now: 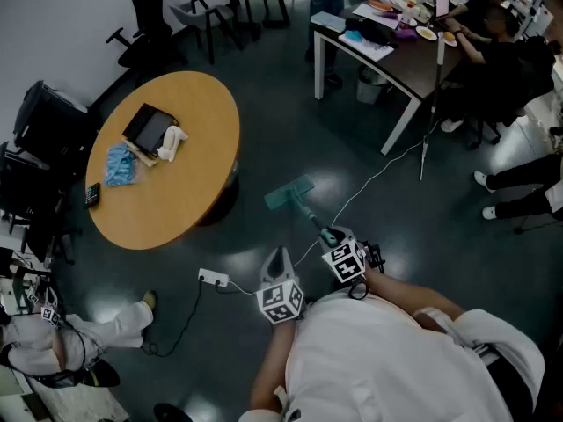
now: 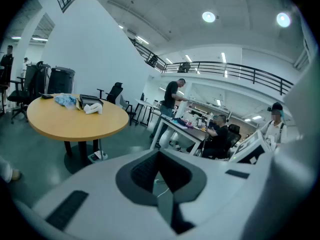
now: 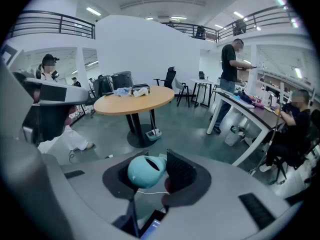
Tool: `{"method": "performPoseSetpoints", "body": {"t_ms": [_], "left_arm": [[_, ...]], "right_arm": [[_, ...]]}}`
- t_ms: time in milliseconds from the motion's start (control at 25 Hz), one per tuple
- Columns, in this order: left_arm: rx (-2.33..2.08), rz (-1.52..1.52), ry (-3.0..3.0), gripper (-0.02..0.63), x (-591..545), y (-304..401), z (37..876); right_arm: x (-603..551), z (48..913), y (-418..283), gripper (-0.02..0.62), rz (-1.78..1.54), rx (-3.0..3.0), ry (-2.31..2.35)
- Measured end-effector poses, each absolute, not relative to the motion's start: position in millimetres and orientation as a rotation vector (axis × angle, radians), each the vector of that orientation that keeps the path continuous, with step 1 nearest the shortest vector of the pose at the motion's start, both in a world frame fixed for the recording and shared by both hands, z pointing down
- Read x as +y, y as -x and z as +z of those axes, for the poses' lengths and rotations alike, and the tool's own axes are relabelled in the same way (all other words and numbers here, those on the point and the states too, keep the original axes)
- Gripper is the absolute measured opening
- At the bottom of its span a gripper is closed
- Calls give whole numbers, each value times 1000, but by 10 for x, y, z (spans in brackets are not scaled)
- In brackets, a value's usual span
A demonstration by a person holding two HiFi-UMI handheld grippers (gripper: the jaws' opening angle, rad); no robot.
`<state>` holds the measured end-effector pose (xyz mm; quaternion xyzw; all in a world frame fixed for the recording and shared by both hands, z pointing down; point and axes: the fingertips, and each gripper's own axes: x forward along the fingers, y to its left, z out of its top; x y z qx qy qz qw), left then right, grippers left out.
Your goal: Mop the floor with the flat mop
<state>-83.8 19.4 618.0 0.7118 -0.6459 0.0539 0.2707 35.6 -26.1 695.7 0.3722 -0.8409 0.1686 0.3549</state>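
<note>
The flat mop's teal head (image 1: 288,193) lies flat on the dark floor just right of the round table. Its handle slants back toward me, and my right gripper (image 1: 331,236) is shut on the top of it. In the right gripper view the handle's rounded teal end (image 3: 144,171) sits between the ribbed pads of the right gripper (image 3: 157,171). My left gripper (image 1: 277,260) hangs to the left of the handle, apart from it, tip pointing forward. Its jaws stand together with nothing in them in the left gripper view (image 2: 162,178).
A round wooden table (image 1: 198,139) carries a tablet, cloths and a phone. A power strip (image 1: 214,279) and its cable lie near my feet. A white cable (image 1: 374,179) runs toward a white desk (image 1: 387,60). A person's legs (image 1: 114,328) are at lower left; office chairs (image 1: 145,20) and seated people (image 1: 519,148) ring the area.
</note>
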Motion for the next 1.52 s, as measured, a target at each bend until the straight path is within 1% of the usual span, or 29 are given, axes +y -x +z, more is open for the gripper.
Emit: {"method": "performPoseSetpoints", "body": {"t_ms": [520, 760, 960, 1160, 1520], "left_arm": [[-1738, 145, -1913, 1, 208, 836, 6166], [-1753, 152, -1918, 2, 192, 870, 6140], [-1776, 152, -1896, 1, 129, 956, 6135], [-1794, 159, -1863, 0, 43, 1007, 6117], [-1823, 153, -1824, 0, -83, 1018, 6067]], "right_arm": [[-227, 6952, -376, 116, 433, -2168, -961], [-165, 6997, -544, 115, 469, -2103, -981], [-166, 7017, -491, 115, 397, -2145, -985], [-467, 7268, -263, 115, 386, -2126, -992], [-1620, 7635, 177, 114, 323, -2129, -1016]]}}
